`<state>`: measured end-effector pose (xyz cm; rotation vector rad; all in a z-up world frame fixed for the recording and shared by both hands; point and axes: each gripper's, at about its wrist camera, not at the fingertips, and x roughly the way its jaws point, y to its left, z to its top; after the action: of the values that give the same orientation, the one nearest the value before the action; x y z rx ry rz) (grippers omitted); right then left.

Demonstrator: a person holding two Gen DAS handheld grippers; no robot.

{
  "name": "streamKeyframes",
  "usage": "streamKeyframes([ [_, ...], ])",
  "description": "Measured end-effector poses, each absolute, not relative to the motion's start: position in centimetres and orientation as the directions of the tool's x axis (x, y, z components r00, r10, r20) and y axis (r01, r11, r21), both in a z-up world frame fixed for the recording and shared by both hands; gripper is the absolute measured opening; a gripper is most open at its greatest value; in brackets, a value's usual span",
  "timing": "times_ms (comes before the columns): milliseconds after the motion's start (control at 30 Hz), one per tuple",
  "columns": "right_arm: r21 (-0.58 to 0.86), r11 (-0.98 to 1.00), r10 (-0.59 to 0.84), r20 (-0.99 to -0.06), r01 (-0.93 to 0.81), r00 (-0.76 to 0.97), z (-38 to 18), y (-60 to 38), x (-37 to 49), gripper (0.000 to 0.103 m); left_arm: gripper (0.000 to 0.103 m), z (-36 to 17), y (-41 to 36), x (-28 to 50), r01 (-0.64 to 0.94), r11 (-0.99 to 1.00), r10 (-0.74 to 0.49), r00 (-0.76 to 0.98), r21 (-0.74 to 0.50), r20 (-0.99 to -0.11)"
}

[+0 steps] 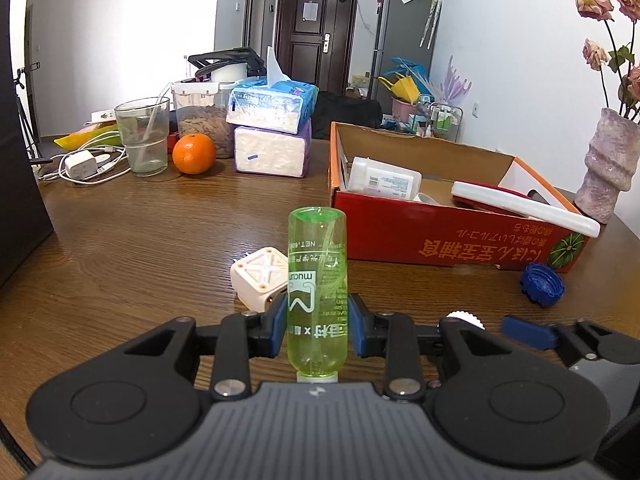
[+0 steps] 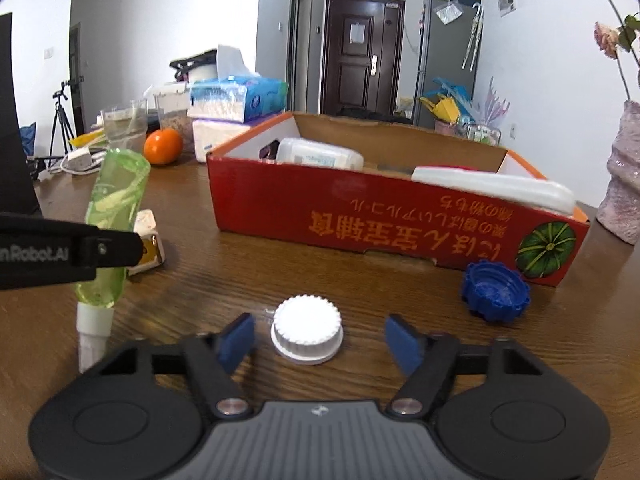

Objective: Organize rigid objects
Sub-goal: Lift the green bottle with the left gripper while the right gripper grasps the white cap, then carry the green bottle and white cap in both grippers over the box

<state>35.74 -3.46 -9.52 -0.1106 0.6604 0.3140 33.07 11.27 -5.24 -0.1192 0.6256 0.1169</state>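
Observation:
My left gripper (image 1: 318, 328) is shut on a clear green bottle (image 1: 316, 272), which stands upside down with its white nozzle toward the table. The right wrist view shows the same bottle (image 2: 116, 208) at the left, tilted, with a left finger (image 2: 108, 248) across it. A white ribbed cap (image 2: 307, 334) lies on the table between the blue pads of my right gripper (image 2: 320, 340). The pads stand apart from the cap on both sides. A blue cap (image 2: 496, 292) lies in front of the red cardboard box (image 2: 360, 220).
The box (image 1: 400, 236) holds a white bottle (image 1: 384, 180) and a flat white case (image 1: 520, 204). A white square block (image 1: 260, 276) sits behind the green bottle. Farther back are an orange (image 1: 194, 154), a glass (image 1: 144, 136), tissue packs (image 1: 272, 136) and a charger (image 1: 80, 164). A vase (image 1: 612, 168) stands right.

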Motion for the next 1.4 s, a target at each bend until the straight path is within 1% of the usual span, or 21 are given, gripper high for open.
streamKeyframes([
  [33,0.011,0.945,0.264,-0.619,-0.328,0.74,-9.5,-3.6,35.8,0.045,0.032,-5.2,11.2,33.1,-0.145,0.987,0.074,0.804,-0.073,-0.589],
  [67,0.026,0.942,0.278,-0.619,-0.334,0.735,-9.5,-3.7,35.8,0.038,0.032,-5.2,11.2,33.1,-0.144,0.987,0.075,0.805,-0.071,-0.589],
  [200,0.01,0.943,0.27,-0.603,-0.332,0.75,-9.4,-3.9,35.1,0.039,0.032,-5.3,11.1,33.0,-0.147,0.987,0.08,0.805,-0.066,-0.588],
  [667,0.063,0.949,0.298,-0.488,-0.308,0.821,-6.3,-6.5,33.7,0.038,0.033,-5.2,10.3,32.8,-0.158,0.986,0.101,0.813,-0.05,-0.573],
  [767,0.078,0.95,0.304,-0.465,-0.303,0.832,-5.6,-7.2,33.7,0.038,0.033,-4.8,10.0,32.8,-0.152,0.986,0.09,0.819,-0.063,-0.567],
  [1100,0.12,0.95,0.312,-0.42,-0.289,0.852,-4.2,-9.9,34.4,0.038,0.033,-2.8,8.3,33.1,-0.156,0.986,0.098,0.839,-0.065,-0.536],
  [1400,0.152,0.95,0.31,-0.384,-0.272,0.87,-2.9,-12.2,35.4,0.038,0.033,-0.2,5.4,33.8,-0.134,0.989,0.087,0.876,-0.065,-0.474],
])
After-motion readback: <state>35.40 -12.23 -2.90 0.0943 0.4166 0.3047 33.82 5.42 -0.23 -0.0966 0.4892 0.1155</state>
